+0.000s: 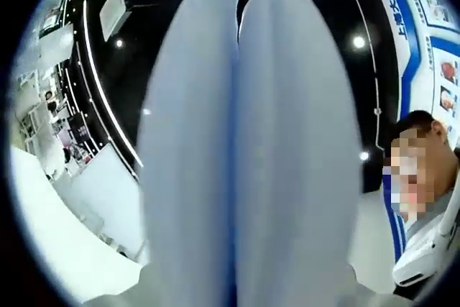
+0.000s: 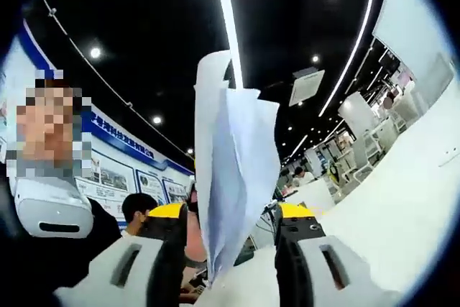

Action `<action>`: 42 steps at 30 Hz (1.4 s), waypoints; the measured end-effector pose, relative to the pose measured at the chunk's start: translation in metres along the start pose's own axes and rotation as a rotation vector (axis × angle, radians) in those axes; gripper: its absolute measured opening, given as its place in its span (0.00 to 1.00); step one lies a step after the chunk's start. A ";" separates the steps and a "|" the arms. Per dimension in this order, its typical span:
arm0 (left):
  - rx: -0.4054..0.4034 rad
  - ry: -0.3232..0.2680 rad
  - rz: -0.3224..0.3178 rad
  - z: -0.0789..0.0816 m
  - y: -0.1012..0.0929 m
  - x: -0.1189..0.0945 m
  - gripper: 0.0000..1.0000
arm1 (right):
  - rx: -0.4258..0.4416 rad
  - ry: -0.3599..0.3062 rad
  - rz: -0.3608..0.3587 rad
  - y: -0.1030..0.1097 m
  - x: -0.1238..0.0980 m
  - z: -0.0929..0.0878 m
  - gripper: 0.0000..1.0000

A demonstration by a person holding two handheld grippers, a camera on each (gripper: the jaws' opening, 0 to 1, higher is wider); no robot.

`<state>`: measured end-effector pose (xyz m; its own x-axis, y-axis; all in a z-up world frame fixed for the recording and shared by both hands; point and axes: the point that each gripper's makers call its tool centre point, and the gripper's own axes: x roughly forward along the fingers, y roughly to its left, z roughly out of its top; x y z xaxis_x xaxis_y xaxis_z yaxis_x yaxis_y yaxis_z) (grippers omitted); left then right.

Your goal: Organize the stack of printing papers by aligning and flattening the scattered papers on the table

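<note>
Papers held up on edge
Wall writing unreadable. Papers [image 2: 230,177] stand between the right tongs [image 2: 228,249], jaws apart; left tongs' state hidden behind papers.

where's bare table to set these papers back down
Bare white table lies right of the right hand-held gripper, out to the chairs. In the left gripper view, another bare patch sits left of the papers. It is crowded around the held sheets and the people.

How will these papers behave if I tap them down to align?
Probably floppy: the papers stand on edge and curl at the top. Sheets likely slide apart; in the left gripper view the papers already part at the top. Likely light.
</note>
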<state>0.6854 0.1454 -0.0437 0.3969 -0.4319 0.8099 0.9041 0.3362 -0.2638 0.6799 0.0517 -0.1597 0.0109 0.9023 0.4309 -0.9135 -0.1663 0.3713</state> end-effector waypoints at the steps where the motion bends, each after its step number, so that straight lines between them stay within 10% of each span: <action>1: -0.001 0.000 0.008 -0.002 0.001 0.000 0.06 | -0.003 -0.003 0.004 0.001 0.000 0.001 0.30; 7: -0.001 0.003 0.028 -0.009 0.004 -0.001 0.06 | 0.005 -0.017 0.033 0.006 -0.001 0.004 0.02; 12: 0.014 0.008 0.038 -0.009 0.006 -0.002 0.06 | -0.013 -0.018 0.047 0.010 -0.001 0.007 0.00; 20: 0.311 0.209 0.028 -0.018 0.000 -0.010 0.22 | -0.062 0.063 0.009 0.013 -0.011 0.011 0.00; 29: 0.085 0.359 -0.125 -0.009 -0.026 -0.048 0.24 | -0.140 0.284 -0.079 0.013 -0.061 0.004 0.00; 34: 0.095 0.568 -0.161 -0.048 -0.031 -0.068 0.21 | -0.204 0.406 -0.153 0.016 -0.093 -0.002 0.00; 42: 0.302 0.662 -0.092 -0.088 0.002 -0.076 0.15 | -0.393 0.492 -0.316 0.023 -0.121 0.010 0.00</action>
<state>0.6706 0.1053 -0.1517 0.4204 -0.8525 0.3106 0.8933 0.4489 0.0229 0.6618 -0.0649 -0.1948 0.1997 0.9742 -0.1052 -0.9771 0.2060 0.0527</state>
